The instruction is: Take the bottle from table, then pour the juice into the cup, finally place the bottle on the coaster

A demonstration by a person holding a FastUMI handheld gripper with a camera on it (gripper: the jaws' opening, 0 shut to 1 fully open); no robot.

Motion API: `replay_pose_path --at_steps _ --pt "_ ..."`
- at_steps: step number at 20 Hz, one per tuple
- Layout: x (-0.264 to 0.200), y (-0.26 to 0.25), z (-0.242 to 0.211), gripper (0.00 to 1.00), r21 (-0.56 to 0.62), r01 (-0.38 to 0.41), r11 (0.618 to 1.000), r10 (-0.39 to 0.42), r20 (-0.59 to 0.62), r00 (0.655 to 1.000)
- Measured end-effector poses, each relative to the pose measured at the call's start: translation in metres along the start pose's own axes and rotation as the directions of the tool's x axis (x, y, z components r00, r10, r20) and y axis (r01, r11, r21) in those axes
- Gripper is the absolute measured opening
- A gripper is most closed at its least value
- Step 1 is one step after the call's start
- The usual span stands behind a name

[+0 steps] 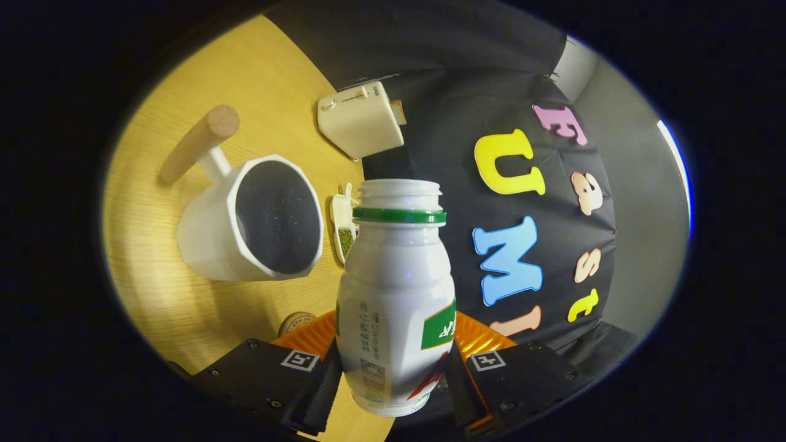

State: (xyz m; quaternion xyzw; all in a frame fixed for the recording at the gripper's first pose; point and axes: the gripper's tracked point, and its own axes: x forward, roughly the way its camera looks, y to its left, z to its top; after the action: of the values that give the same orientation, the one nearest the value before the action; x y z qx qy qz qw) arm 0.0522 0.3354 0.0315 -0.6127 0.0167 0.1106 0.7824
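Wooden tabletop [184, 294] is being shown tilted, with a white cup [258, 221] and a small toaster [359, 120] being carried on it. An open bottle [396, 294] is being clamped between both fingers of the gripper [396, 374], its mouth held beside the cup's rim.

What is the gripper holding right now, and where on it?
The gripper is shut on the white bottle, one finger pressing each side of its lower body.
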Motion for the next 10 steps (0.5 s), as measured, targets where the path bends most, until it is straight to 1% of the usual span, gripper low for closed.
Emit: replay_pose_path --at_steps 5,7,10 --pt "-0.0009 0.0028 -0.0044 0.74 0.105 -0.032 0.994 0.032 -0.001 0.999" --pt "-0.0006 0.0031 -0.0048 0.74 0.165 -0.043 0.985 0.043 0.004 0.999" --pt "-0.0003 -0.0030 -0.0064 0.74 0.255 -0.041 0.966 0.038 0.017 0.999"
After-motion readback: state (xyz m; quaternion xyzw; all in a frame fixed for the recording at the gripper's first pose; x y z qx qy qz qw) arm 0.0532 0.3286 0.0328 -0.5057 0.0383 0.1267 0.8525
